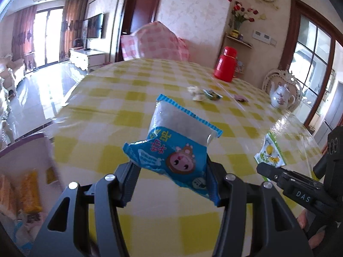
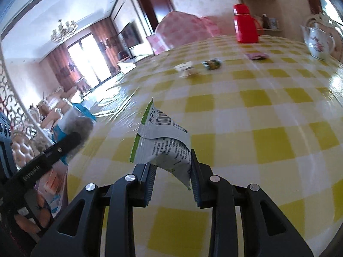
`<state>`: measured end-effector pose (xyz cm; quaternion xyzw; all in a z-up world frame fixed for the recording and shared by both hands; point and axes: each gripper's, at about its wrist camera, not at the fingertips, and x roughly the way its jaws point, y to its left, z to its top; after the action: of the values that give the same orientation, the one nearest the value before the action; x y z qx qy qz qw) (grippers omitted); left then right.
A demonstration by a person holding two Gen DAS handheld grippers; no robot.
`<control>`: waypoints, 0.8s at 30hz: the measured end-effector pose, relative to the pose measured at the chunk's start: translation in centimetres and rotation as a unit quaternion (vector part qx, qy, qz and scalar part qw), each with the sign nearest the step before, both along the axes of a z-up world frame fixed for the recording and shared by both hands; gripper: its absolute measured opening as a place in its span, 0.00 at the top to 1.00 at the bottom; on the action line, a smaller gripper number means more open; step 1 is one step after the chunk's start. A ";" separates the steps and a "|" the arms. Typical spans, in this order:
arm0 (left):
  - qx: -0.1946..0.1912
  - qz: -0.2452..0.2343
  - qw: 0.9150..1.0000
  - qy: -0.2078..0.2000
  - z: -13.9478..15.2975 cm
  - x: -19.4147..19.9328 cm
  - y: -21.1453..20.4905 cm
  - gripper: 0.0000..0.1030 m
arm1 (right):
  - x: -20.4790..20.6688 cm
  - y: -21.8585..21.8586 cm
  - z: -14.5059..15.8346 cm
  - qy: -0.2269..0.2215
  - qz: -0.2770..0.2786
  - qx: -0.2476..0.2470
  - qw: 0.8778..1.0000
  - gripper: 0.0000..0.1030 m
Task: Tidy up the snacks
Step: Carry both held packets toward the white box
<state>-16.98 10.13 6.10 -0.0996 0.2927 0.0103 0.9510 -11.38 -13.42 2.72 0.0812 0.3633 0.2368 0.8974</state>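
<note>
My left gripper [image 1: 169,171] is shut on a blue snack packet [image 1: 173,145] with a cartoon face, held above the yellow checked table [image 1: 120,115]. My right gripper [image 2: 171,169] is shut on a white and green snack packet [image 2: 163,141] with a barcode; the same packet [image 1: 270,152] and right gripper show at the right of the left wrist view. The blue packet [image 2: 75,126] appears blurred at the left of the right wrist view. Small wrapped snacks [image 1: 203,93] [image 2: 199,66] and a dark purple packet [image 1: 241,98] [image 2: 257,56] lie further back on the table.
A red flask [image 1: 225,64] [image 2: 245,24] and a white teapot [image 1: 280,97] [image 2: 319,41] stand at the table's far right. A pink checked chair back [image 1: 154,40] is beyond the far edge. Off the table's left edge sits a container of snacks [image 1: 25,188].
</note>
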 end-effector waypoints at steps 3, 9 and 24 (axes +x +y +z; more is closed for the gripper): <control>-0.001 0.013 1.000 -0.004 0.3 -1.4 2.3 0.47 | -0.6 1.8 0.0 0.002 0.019 -0.008 1.000 0.71; 0.011 0.018 1.000 0.014 -0.1 -3.1 6.1 0.47 | -2.6 6.2 0.4 0.004 0.072 -0.021 0.997 0.71; 0.069 0.095 0.991 0.061 0.4 -6.3 18.3 0.47 | -10.8 20.8 1.5 -0.038 0.253 -0.089 0.962 0.71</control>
<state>-23.33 28.43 6.48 -0.0601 0.3374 0.1273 0.9308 -22.22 7.40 4.23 -0.1032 0.3569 0.4259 0.8250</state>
